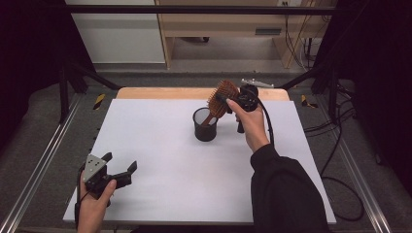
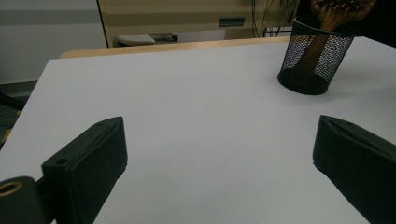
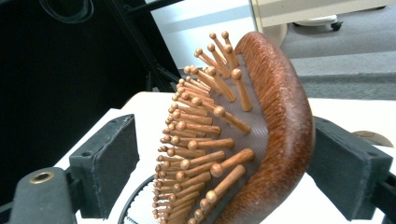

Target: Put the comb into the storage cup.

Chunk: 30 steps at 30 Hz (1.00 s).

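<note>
- The reddish-brown wooden paddle hairbrush with ball-tipped wooden pins (image 1: 223, 98) stands handle-down in the black wire-mesh cylindrical cup (image 1: 205, 124), its head leaning out over the rim toward the right gripper (image 1: 232, 100); my guess is that the cup is there to keep the brush upright and off the bench.
- The cup sits near the middle of the white bench (image 1: 165, 160), slightly toward the far side, within easy reach of the right hand (image 1: 252, 127).
- In the right gripper view the brush head (image 3: 243, 135) lies between the two black fingers (image 3: 105, 163). The pin side faces one pad with a clear gap; the smooth wooden back lies against or just beside the other. The fingers are parted wide and do not clamp the brush, which seems to rest on its own in the cup.
- The left gripper (image 1: 116, 167) waits near the front left corner of the bench, well apart from the cup, its fingers (image 2: 86, 163) spread wide with nothing between them. It looks to be kept out of the way.
- No brand, label or writing can be read on the brush, the cup or either gripper.
</note>
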{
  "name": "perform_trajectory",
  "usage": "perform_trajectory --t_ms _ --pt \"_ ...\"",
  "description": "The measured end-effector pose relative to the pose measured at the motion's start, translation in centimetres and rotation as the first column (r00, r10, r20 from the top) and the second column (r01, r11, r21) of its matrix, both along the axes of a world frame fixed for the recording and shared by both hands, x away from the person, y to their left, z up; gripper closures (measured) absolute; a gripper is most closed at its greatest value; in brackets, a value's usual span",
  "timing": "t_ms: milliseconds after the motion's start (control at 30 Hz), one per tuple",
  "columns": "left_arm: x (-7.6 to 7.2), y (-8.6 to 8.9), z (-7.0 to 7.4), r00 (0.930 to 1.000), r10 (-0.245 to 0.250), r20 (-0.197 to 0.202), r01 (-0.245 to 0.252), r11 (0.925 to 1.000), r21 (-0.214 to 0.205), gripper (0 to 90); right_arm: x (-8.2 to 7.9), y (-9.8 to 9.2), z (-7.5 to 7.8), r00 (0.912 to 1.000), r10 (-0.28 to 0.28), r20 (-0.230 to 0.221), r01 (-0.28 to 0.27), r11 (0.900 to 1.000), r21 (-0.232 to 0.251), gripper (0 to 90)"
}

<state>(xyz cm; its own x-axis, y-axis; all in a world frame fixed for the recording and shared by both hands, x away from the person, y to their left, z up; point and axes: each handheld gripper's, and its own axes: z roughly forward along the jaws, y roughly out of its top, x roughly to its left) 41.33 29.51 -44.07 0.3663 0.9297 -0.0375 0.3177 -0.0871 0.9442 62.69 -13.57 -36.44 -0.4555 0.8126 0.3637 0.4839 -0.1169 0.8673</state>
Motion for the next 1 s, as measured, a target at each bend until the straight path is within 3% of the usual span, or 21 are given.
perform_trajectory --t_ms 467,1000 --pt "0.0 0.0 0.0 1.0000 0.001 0.002 -0.001 1.0000 -0.002 3.4 -0.5 0.1 0.4 0.9997 -0.010 0.024 0.011 0.9986 -0.053 8.9" --pt "0.1 0.1 -0.1 1.0000 0.004 -0.005 -0.004 0.9999 -0.015 3.4 -1.3 -0.5 1.2 0.9990 -0.019 0.040 0.022 0.9976 -0.066 6.5"
